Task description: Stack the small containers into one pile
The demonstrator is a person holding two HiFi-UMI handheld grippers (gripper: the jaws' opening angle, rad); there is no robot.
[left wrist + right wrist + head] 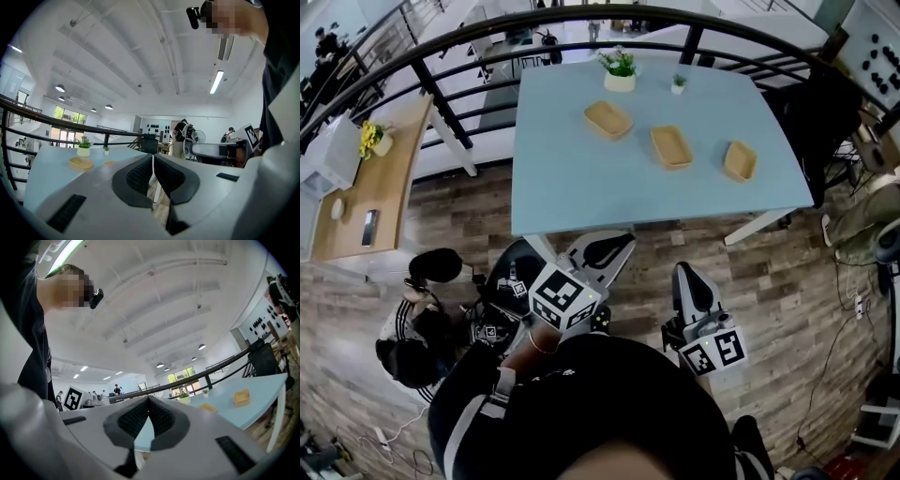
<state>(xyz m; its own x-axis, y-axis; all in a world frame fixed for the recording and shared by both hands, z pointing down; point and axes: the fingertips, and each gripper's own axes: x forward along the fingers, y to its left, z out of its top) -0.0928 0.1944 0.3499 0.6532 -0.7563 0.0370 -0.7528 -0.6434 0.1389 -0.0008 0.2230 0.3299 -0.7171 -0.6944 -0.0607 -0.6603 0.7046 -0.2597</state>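
Three shallow wooden containers lie apart in a row on the light blue table (pixel 562 187): left (pixel 608 119), middle (pixel 671 146), right (pixel 740 160). Both grippers hang over the wooden floor, short of the table's near edge. My left gripper (pixel 607 247) is shut and empty; in its own view (pixel 153 157) its jaws meet, with a container (pixel 81 162) far off on the table. My right gripper (pixel 690 277) is also shut and empty (pixel 149 402); its view shows two containers, one (pixel 242 397) at the right and one (pixel 206 407) nearer the jaws.
Two small potted plants (pixel 620 68) (pixel 678 83) stand at the table's far edge. A black railing (pixel 450 56) curves behind the table. A person (pixel 422 319) crouches on the floor at my left. A wooden desk (pixel 375 187) sits far left, and cables (pixel 853 309) lie at the right.
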